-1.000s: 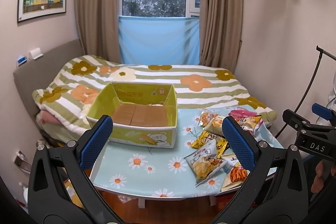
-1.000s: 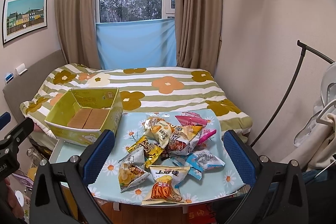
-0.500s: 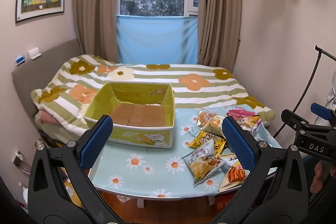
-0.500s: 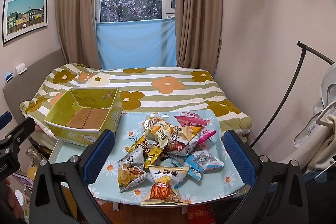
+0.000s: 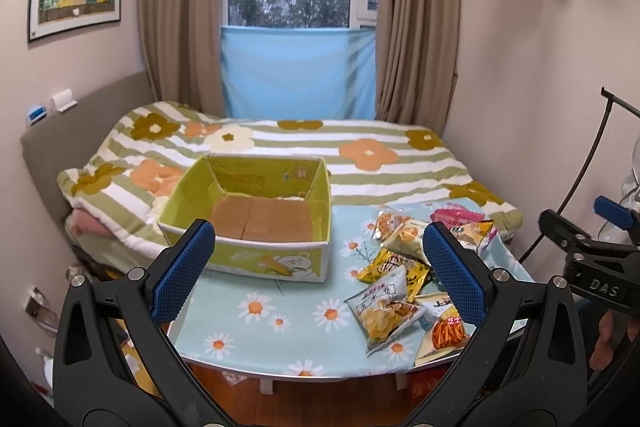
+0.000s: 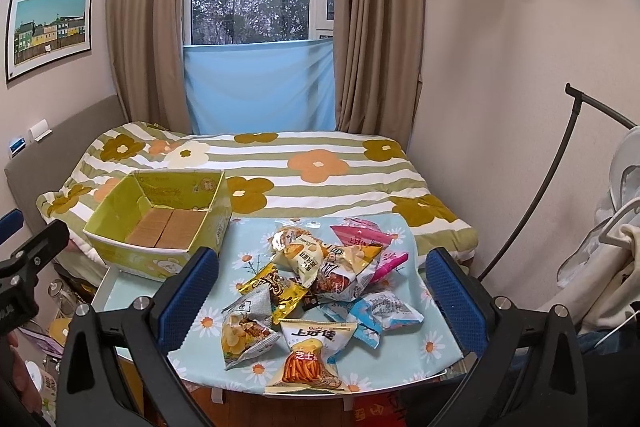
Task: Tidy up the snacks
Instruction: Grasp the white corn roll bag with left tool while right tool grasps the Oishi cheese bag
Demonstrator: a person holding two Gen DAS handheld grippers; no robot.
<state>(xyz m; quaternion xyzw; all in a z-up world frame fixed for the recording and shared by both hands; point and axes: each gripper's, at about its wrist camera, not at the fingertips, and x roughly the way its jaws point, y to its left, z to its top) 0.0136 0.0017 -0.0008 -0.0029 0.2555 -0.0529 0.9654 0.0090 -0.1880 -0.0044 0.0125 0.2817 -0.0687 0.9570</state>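
A yellow-green cardboard box [image 5: 256,223] stands open and empty on the left of a small table with a daisy-print cloth [image 5: 288,311]; it also shows in the right wrist view [image 6: 160,227]. A pile of several snack bags [image 6: 320,279] lies on the table's right half, also seen in the left wrist view [image 5: 408,279]. My left gripper [image 5: 318,267] is open and empty, held back from the table's front edge. My right gripper [image 6: 320,291] is open and empty, in front of the snack pile.
A bed with a striped flower quilt [image 5: 320,155] sits right behind the table. A black stand [image 6: 560,187] and hanging clothes [image 6: 616,267] are at the right by the wall. The floor beside the table's left holds jars and clutter [image 6: 56,307].
The left gripper's view has shifted slightly, so the box and table sit a little lower and left. The right gripper has barely moved. Both stay open.
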